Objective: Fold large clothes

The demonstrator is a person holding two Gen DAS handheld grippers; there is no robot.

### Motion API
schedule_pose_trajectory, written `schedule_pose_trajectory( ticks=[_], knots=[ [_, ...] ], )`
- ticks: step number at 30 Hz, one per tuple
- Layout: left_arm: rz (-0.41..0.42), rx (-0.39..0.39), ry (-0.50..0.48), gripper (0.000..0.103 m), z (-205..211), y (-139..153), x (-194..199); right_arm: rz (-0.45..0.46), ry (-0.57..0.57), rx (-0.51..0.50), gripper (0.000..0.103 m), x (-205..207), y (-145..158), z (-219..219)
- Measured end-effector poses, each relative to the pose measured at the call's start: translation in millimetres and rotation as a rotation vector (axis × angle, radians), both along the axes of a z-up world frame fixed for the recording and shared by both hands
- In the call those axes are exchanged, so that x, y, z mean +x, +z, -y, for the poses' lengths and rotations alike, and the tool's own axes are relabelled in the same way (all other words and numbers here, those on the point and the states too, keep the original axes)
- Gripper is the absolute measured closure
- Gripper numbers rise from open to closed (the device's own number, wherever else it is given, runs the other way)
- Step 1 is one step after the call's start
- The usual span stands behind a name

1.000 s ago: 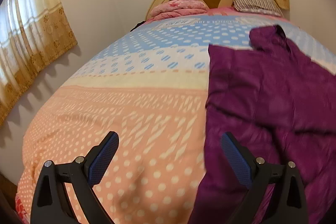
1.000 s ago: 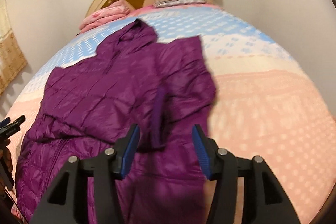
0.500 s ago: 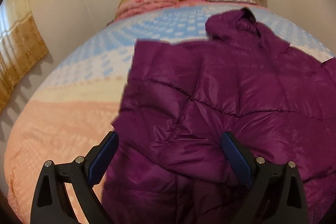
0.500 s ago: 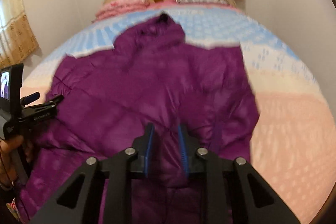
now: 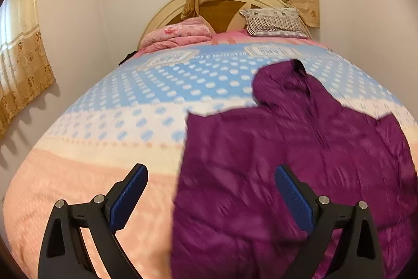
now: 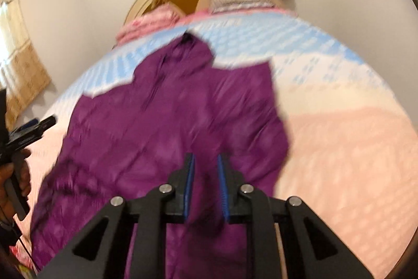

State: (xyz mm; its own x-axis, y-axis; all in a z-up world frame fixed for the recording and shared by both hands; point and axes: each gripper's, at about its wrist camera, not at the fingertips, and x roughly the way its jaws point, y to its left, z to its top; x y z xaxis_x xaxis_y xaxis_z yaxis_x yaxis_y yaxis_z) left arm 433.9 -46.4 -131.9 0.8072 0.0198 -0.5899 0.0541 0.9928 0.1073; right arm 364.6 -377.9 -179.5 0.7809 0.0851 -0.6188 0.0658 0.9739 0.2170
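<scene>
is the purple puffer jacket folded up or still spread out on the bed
Mostly spread out: the purple quilted puffer jacket lies open across the dotted bedspread, hood toward the headboard. Any side folded under cannot be told.

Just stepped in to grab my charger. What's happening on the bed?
A person with a two-finger tool in each hand is folding a purple puffer jacket spread on the bedspread. The right tool has just been closing, and its jaws now pinch a fold of the jacket near its lower edge. The left tool is open and holds nothing, above the jacket's left edge. The hood points toward the pillows.
</scene>
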Motion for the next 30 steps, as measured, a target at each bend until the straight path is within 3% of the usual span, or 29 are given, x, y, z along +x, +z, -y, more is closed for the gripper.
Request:
schedule_pose_trajectory(
  ticks=[4, 11, 15, 20, 23, 30],
  knots=[
    [-0.01, 0.028, 0.105, 0.005, -17.6, -3.8, 50.4, 0.006, -0.074, -0.022, 0.079, 36.3, 15.7, 19.7],
    [-0.161, 0.007, 0.207, 0.005, -26.7, -65.6, 115.5, -0.001, -0.058, -0.045, 0.079, 96.0, -5.0, 17.7],
    [-0.202, 0.006, 0.2, 0.005, -23.2, -91.3, 120.0, -0.058, -0.047, -0.036, 0.079, 110.4, -31.2, 17.3],
    [-0.213, -0.013, 0.195, 0.005, -23.5, -97.5, 123.5, -0.106, -0.061, 0.042, 0.083, 113.4, -61.7, 32.9],
    [-0.212, -0.002, 0.2, 0.004, -21.9, -98.2, 122.6, -0.111, -0.061, 0.064, 0.083, 112.8, -63.8, 34.5],
    [-0.205, 0.065, 0.214, 0.001, -12.8, -99.3, 121.9, -0.128, -0.064, 0.01, 0.083, 115.4, -66.1, 27.0]
  ],
)
